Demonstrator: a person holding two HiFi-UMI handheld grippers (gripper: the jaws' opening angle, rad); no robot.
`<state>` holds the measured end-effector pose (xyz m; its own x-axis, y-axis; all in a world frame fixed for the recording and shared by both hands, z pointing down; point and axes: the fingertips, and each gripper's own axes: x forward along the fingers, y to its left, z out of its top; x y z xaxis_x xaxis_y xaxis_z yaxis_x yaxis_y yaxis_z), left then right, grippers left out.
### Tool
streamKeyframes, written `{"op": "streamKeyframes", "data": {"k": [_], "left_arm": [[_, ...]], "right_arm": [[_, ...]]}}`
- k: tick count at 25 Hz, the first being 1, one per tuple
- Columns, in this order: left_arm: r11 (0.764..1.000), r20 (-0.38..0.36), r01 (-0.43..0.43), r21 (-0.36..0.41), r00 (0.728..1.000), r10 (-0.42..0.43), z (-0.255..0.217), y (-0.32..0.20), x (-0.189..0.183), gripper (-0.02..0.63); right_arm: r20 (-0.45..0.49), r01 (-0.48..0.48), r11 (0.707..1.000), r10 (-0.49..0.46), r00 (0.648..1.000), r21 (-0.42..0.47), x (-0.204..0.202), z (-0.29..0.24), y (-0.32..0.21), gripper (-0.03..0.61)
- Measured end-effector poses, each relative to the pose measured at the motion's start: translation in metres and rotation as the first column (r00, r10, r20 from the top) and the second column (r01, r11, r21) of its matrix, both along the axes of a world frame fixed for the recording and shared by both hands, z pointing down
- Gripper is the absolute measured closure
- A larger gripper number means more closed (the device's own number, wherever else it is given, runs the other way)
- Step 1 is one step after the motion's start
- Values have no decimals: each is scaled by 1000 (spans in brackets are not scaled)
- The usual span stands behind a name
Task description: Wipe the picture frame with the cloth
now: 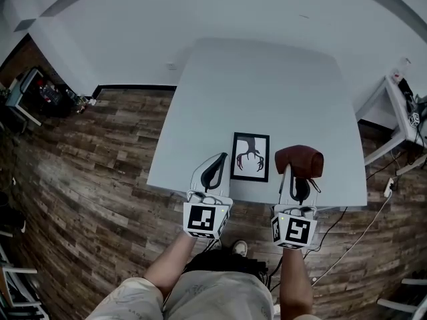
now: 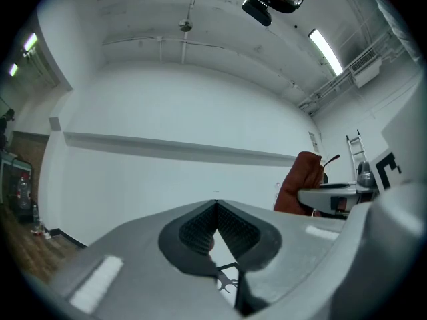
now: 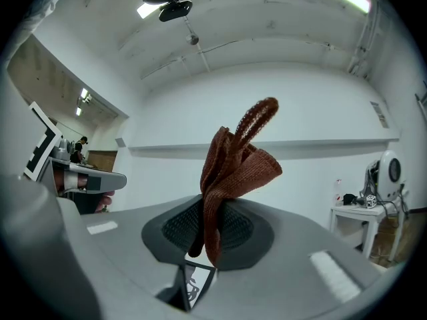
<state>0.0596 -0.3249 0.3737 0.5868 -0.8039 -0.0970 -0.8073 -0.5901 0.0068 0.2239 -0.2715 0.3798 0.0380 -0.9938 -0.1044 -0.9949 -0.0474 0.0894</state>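
The right hand-held gripper (image 1: pixel 297 176) is clamped on a bunched rust-brown woven cloth (image 1: pixel 299 160), which stands up from its jaws. The left gripper (image 1: pixel 217 167) is closed on nothing. The rectangular black picture frame with a dark antler print (image 1: pixel 250 157) is laid flat near the front edge of the white table (image 1: pixel 267 85), between the two grippers. The wipe is judged not yet begun: the cloth must be carried leftward and lowered onto the frame. No container is seen.
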Motion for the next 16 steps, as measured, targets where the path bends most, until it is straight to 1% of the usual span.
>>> {"op": "streamKeyframes", "data": {"k": [11,16], "left_arm": [[1000,2,26,8,1000,-27,3,2,-4,614],[1000,-3,25,3,1000,-25,0,4,-6,614]], "right_arm": [[0,13,1000,-13,1000,0,-7,4,1,503],[-9,19,1000,-19,1000,0,-12,4,1,503]]}}
